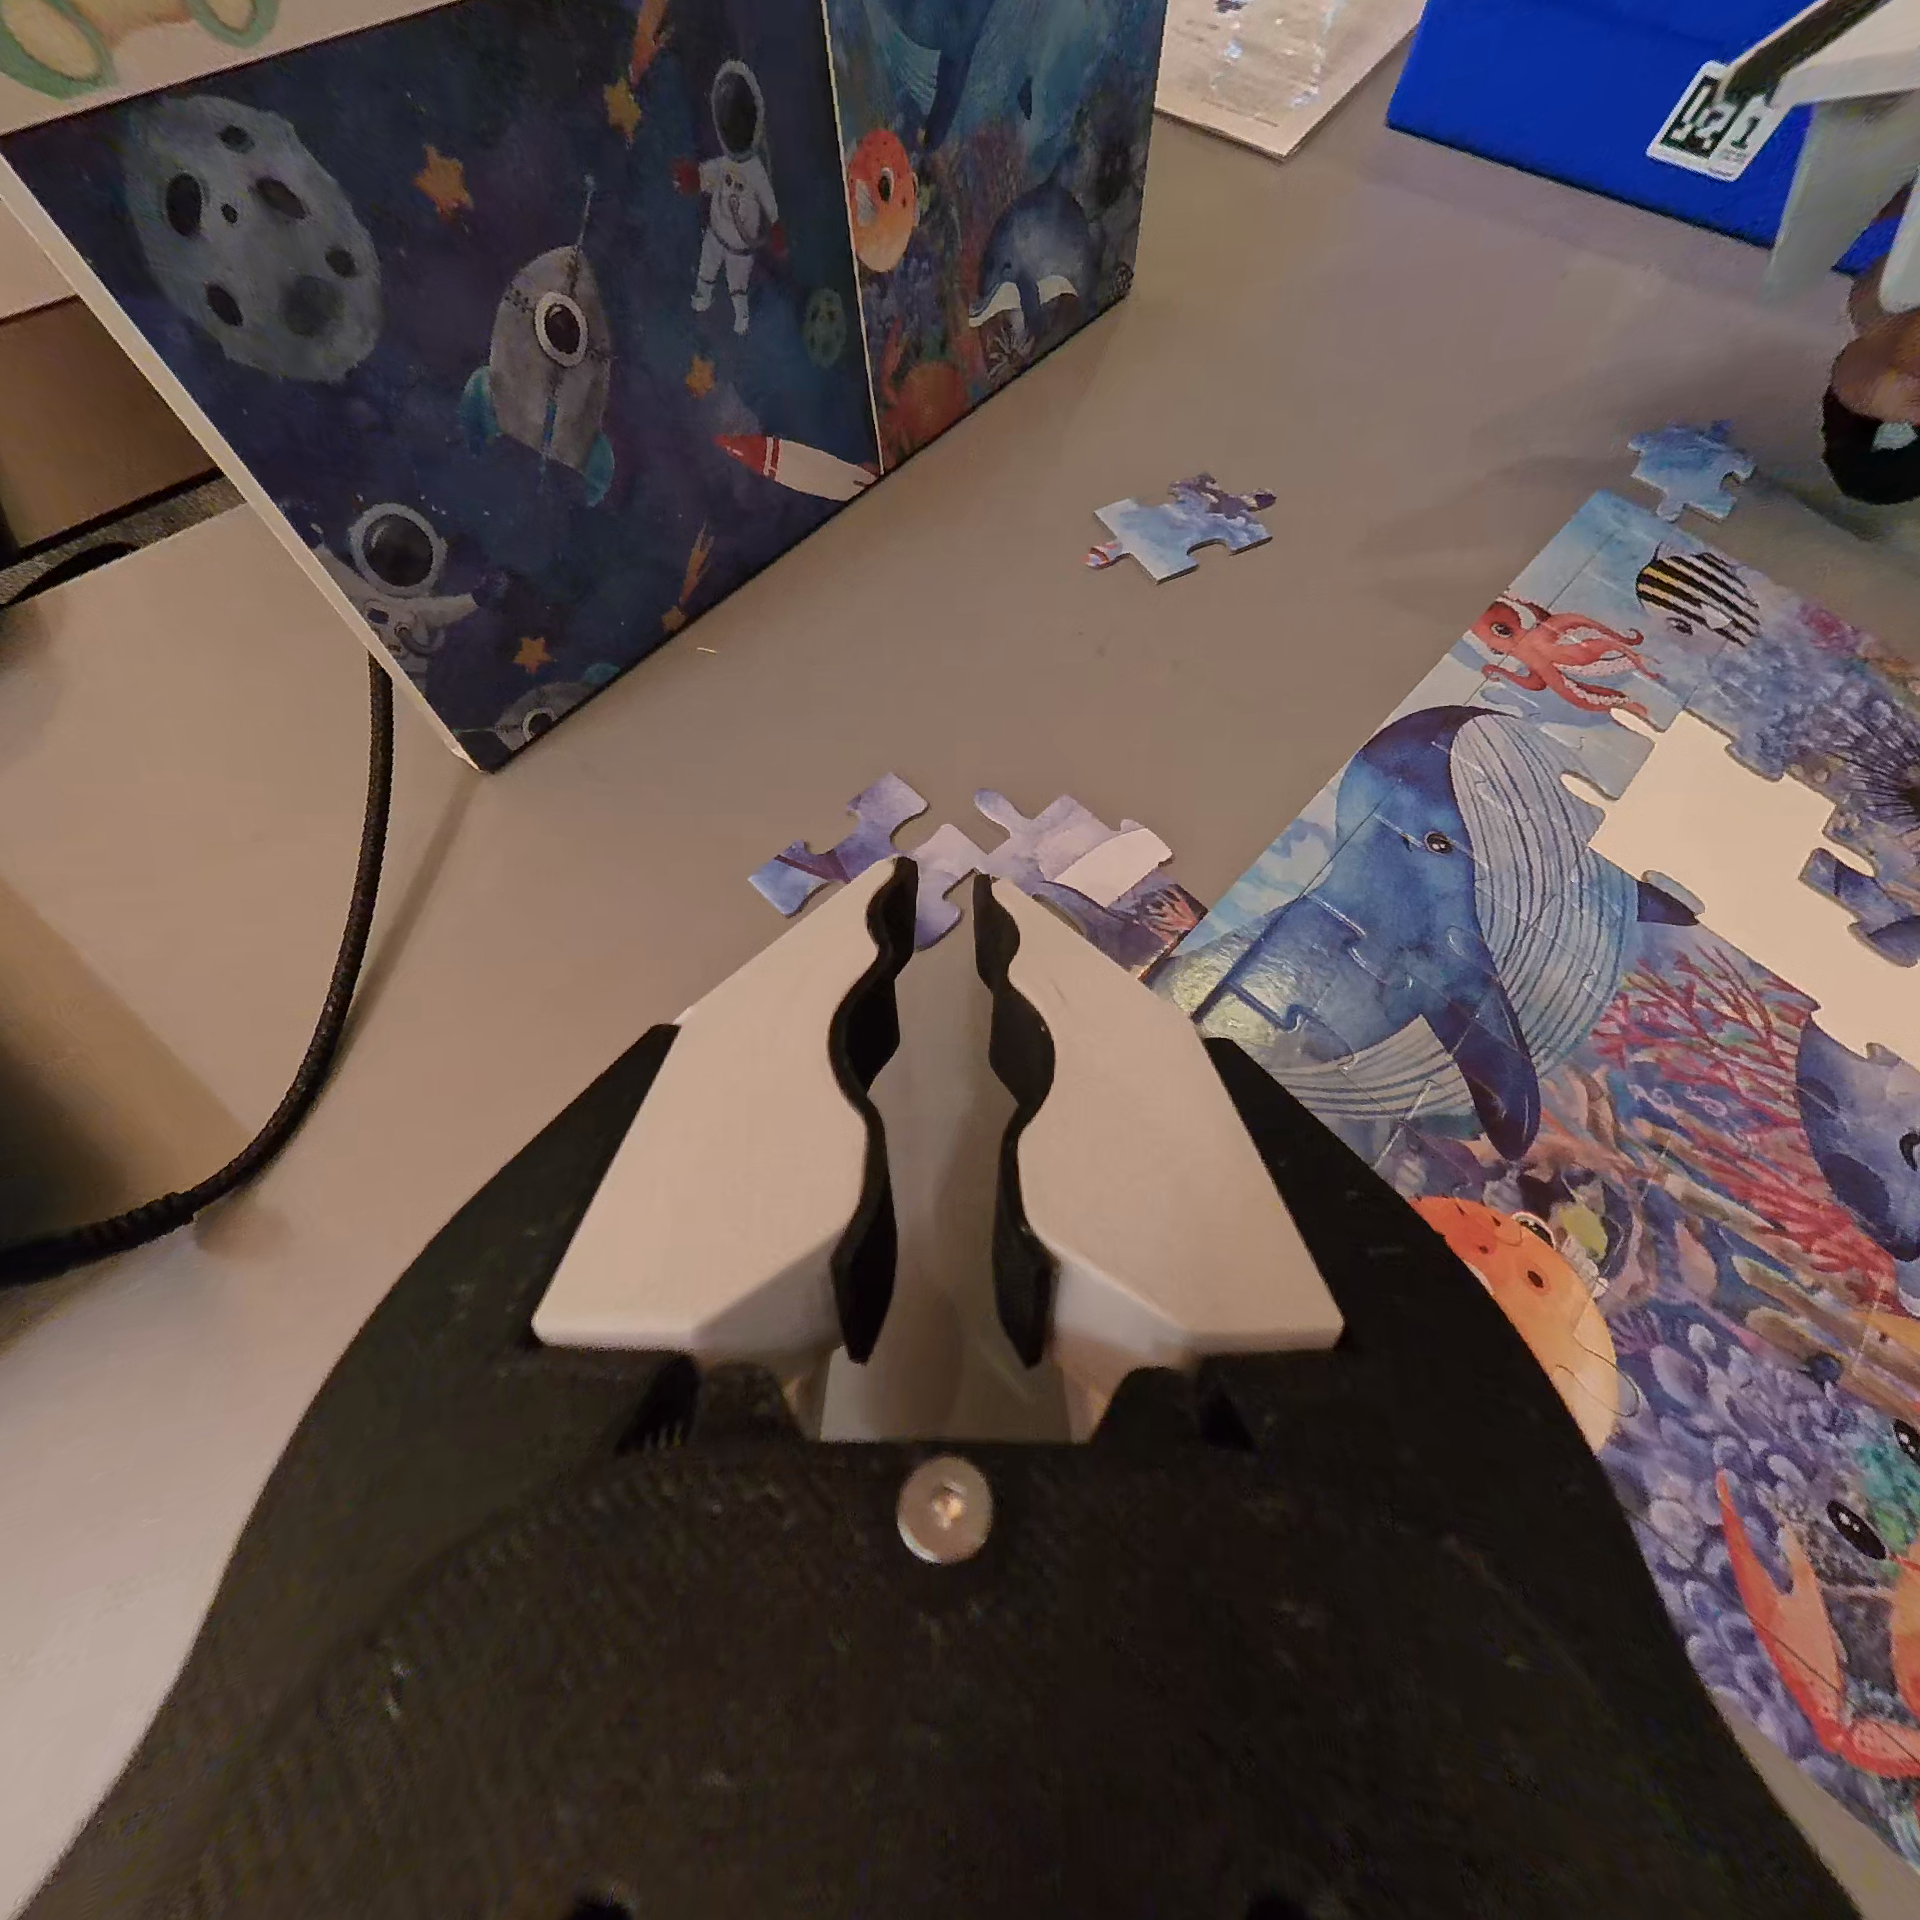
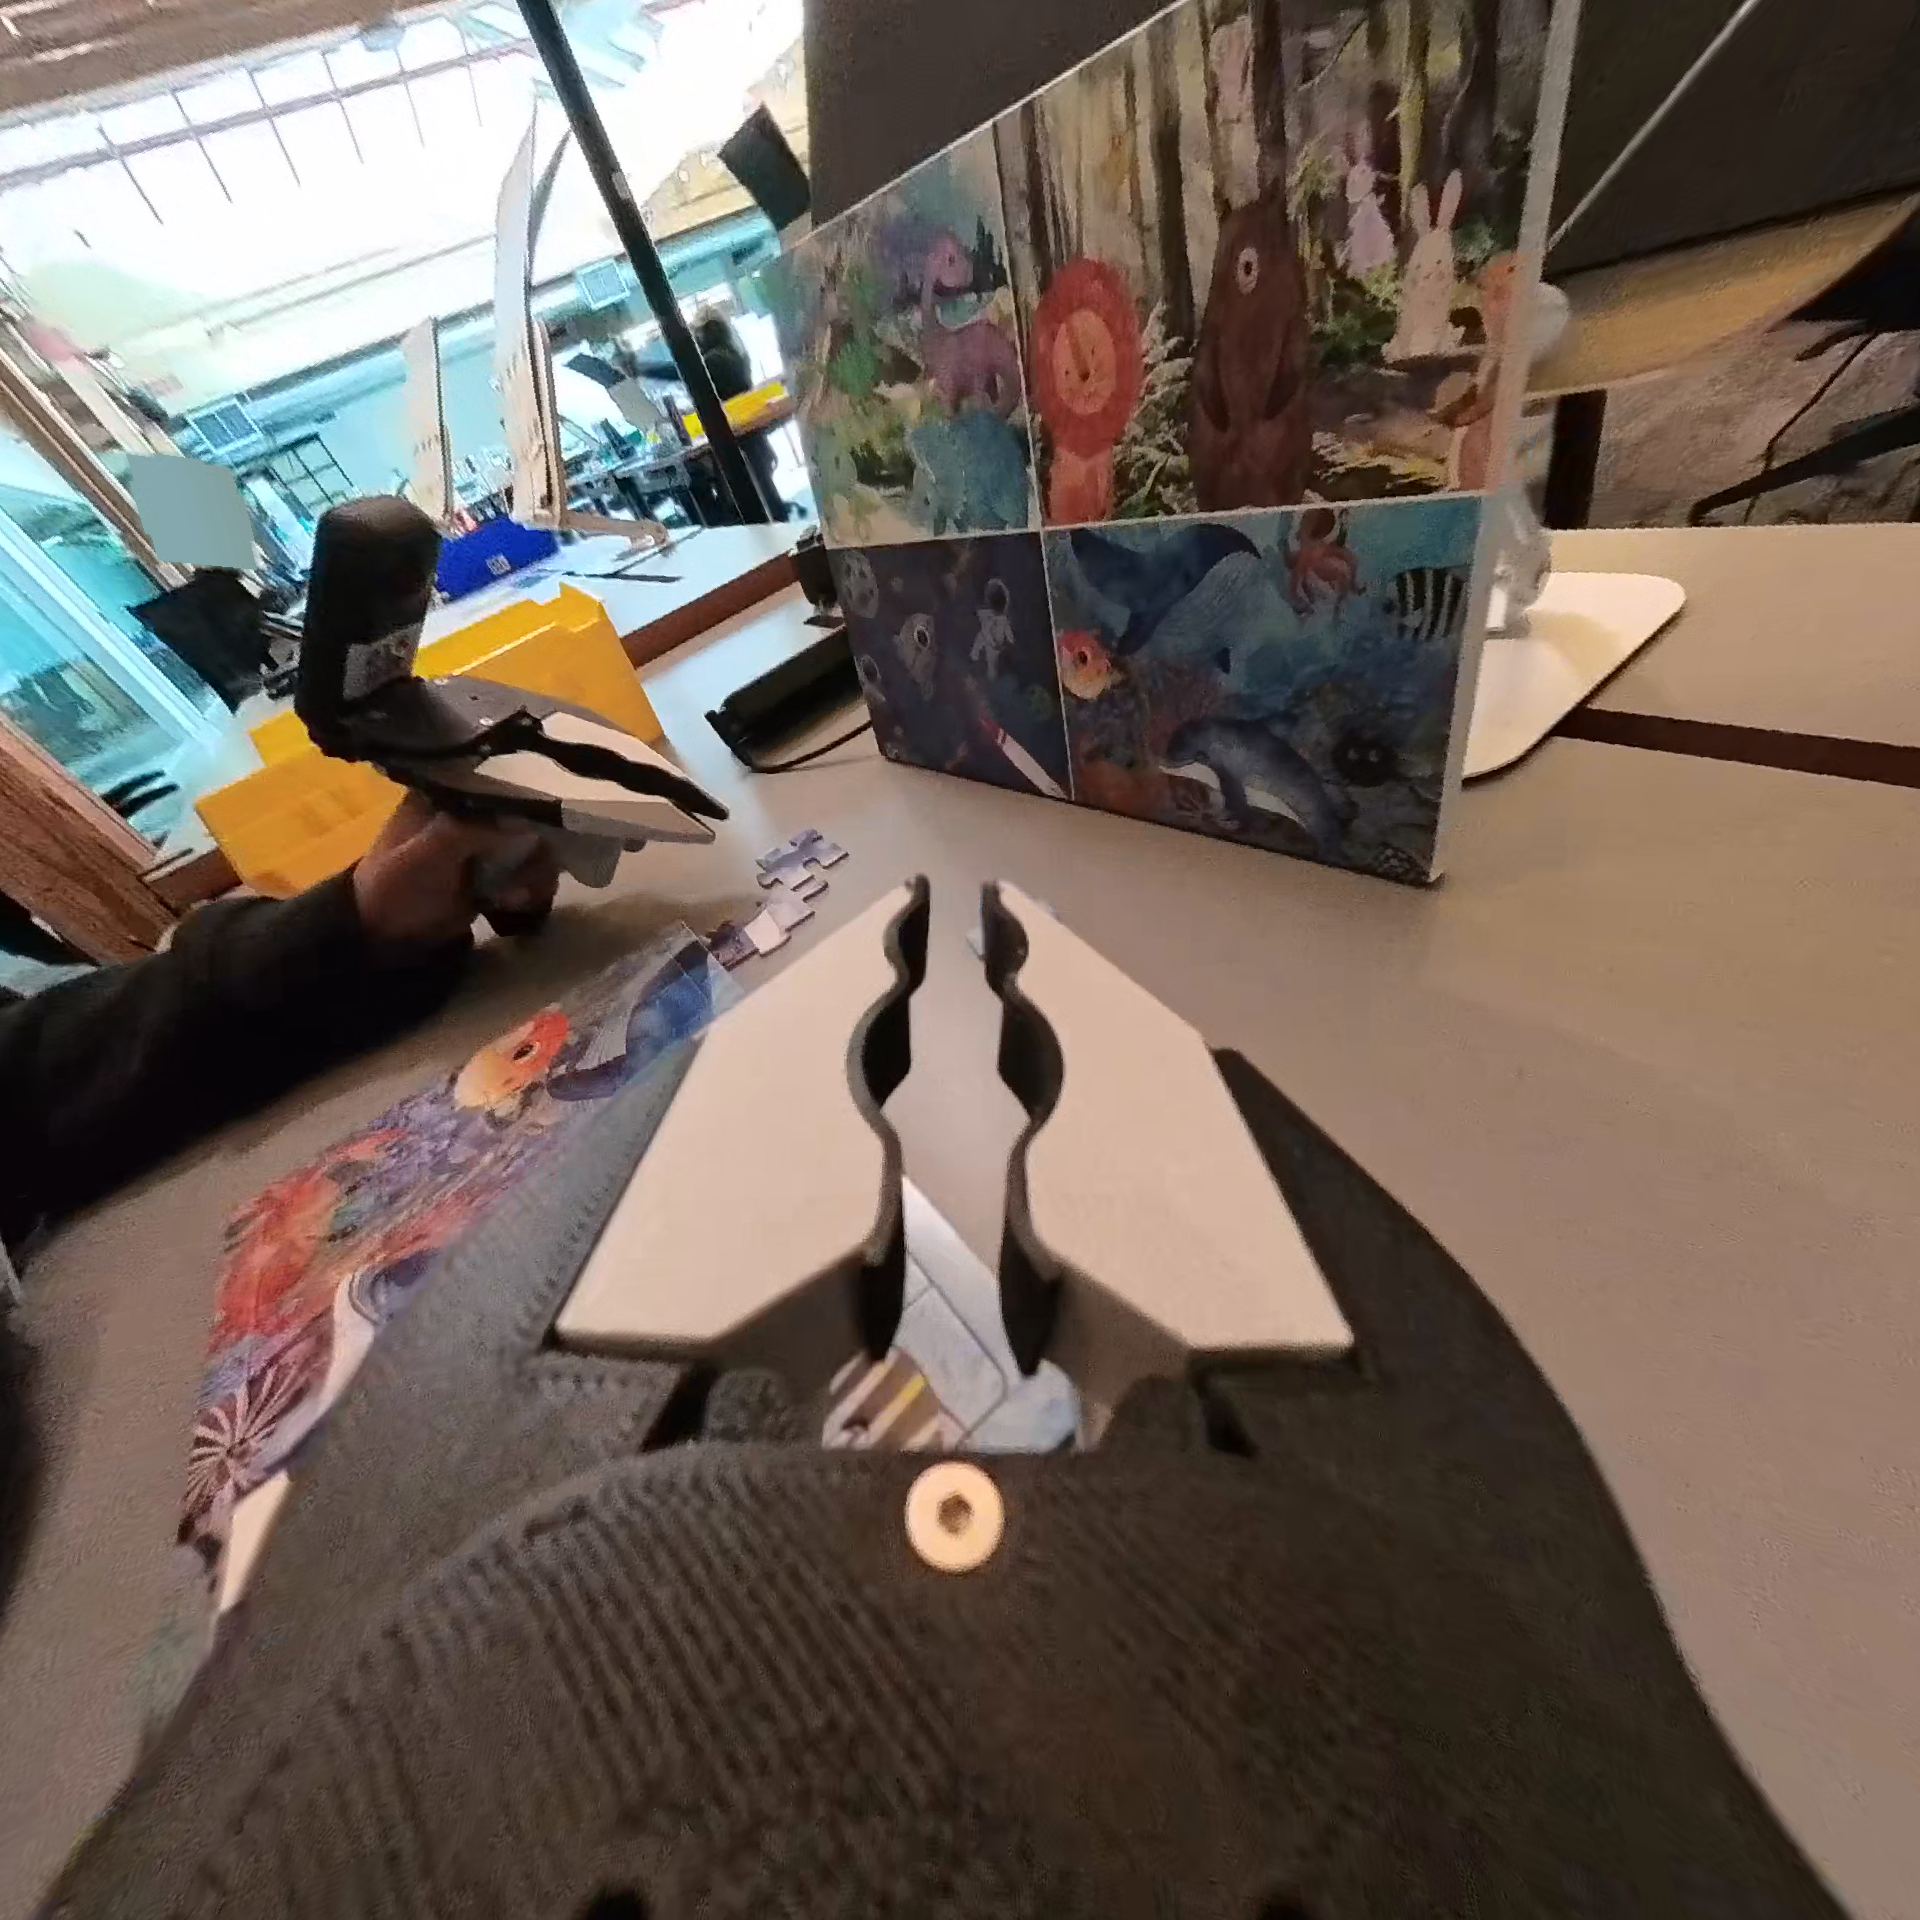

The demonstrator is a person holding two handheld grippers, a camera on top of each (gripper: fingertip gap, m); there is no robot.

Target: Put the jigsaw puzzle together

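The puzzle [image 1: 1558,1039] lies flat at the right of the left wrist frame on the grey tabletop [image 1: 1039,675], with a white unfilled gap [image 1: 1766,883] at its right; loose pieces [image 1: 894,852] lie at centre just beyond the left tongs [image 1: 945,888], and another piece [image 1: 1179,530] lies above them near the box [image 1: 520,364]. Both the left tongs and the right tongs [image 2: 956,894] are slightly parted and hold nothing. The pieces look thin, light and stiff yet bendable, so a flat piece is best lifted by pinching an overhanging edge or tab.
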